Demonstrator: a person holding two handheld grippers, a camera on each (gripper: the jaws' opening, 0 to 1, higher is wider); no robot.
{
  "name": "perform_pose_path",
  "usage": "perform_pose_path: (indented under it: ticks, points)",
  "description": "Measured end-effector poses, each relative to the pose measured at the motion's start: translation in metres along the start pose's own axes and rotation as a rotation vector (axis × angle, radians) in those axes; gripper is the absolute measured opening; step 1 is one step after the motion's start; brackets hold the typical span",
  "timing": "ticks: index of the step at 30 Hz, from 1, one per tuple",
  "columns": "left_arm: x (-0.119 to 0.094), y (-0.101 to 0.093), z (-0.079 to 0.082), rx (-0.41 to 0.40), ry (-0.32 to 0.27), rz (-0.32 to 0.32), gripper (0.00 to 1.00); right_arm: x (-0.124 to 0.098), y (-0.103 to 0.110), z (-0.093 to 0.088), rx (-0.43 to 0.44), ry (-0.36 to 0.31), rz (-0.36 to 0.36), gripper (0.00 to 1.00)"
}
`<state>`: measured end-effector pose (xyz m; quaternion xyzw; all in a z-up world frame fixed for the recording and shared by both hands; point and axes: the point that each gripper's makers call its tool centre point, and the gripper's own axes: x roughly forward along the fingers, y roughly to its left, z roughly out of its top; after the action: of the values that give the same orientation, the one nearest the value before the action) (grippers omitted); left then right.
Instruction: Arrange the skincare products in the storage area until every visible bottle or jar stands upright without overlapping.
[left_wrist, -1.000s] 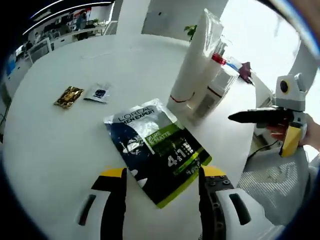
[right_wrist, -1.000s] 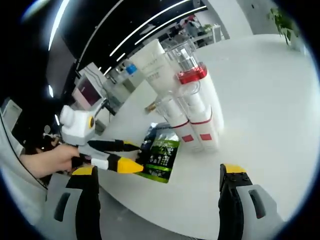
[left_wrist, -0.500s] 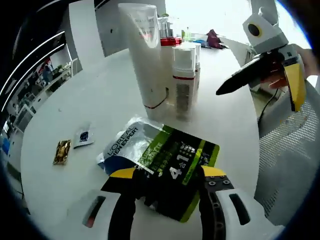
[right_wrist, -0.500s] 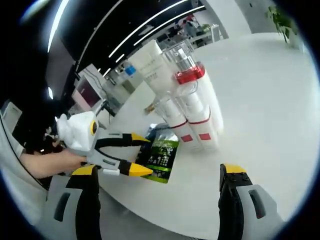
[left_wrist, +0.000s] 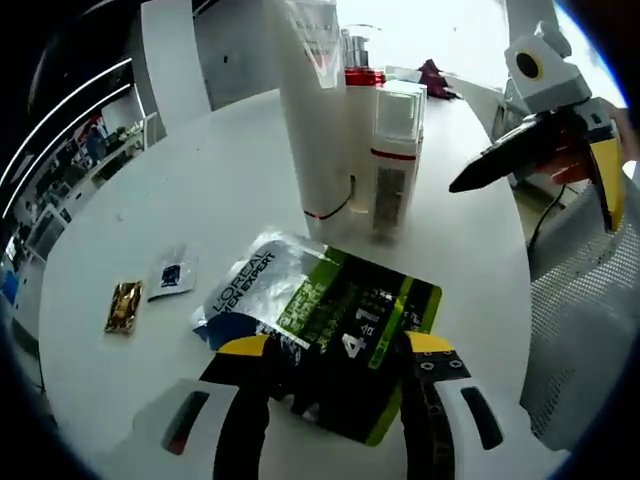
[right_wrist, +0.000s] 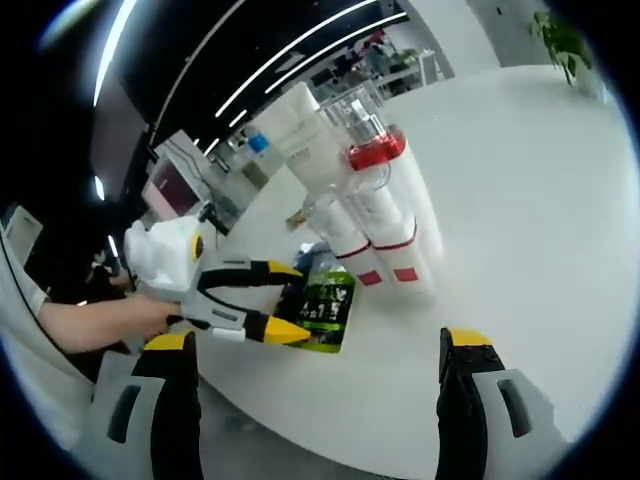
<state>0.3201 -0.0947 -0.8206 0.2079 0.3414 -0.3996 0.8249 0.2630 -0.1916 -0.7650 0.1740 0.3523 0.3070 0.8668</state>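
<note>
Left claw (left_wrist: 335, 352) open, straddling flat sachet (left_wrist: 325, 320) to grab it; right claw (right_wrist: 315, 355) open, waiting near upright bottles (right_wrist: 385, 235).

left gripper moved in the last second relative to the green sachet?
Yes. In the right gripper view the left gripper has closed in on the green sachet; its open jaws now flank the sachet's near edge beside the white bottles.
</note>
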Motion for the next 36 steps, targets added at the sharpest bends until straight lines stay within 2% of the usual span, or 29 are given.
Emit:
perform_pose_path:
  ticks: [1,4,6,8,13,15,20,36]
  points:
    - [-0.002,-0.001,0.003,-0.004,-0.012,-0.004,0.57,0.000,0.000,0.000,-0.001,-0.001,0.000,0.99]
    - [-0.014,-0.019,0.028,-0.069,-0.123,-0.080,0.46,-0.001,0.000,0.001,-0.003,-0.006,0.000,0.99]
    - [-0.015,-0.027,0.037,-0.118,-0.160,-0.105,0.46,-0.001,0.001,0.003,-0.001,-0.011,0.002,0.99]
    - [-0.012,-0.033,0.045,-0.134,-0.192,-0.120,0.48,-0.002,0.000,0.005,-0.012,-0.016,0.010,0.99]
    - [0.002,-0.044,0.067,-0.150,-0.265,-0.153,0.40,0.005,-0.002,0.012,-0.156,0.018,0.040,0.99]
    - [0.005,-0.046,0.072,-0.141,-0.280,-0.168,0.36,0.009,-0.004,0.016,-0.202,0.030,0.049,0.99]
    - [0.008,-0.045,0.078,-0.126,-0.291,-0.180,0.26,0.019,-0.010,0.024,-0.213,0.033,0.062,0.99]
    - [0.012,-0.040,0.084,-0.113,-0.294,-0.176,0.22,0.027,0.005,0.024,-0.199,0.024,0.093,1.00]
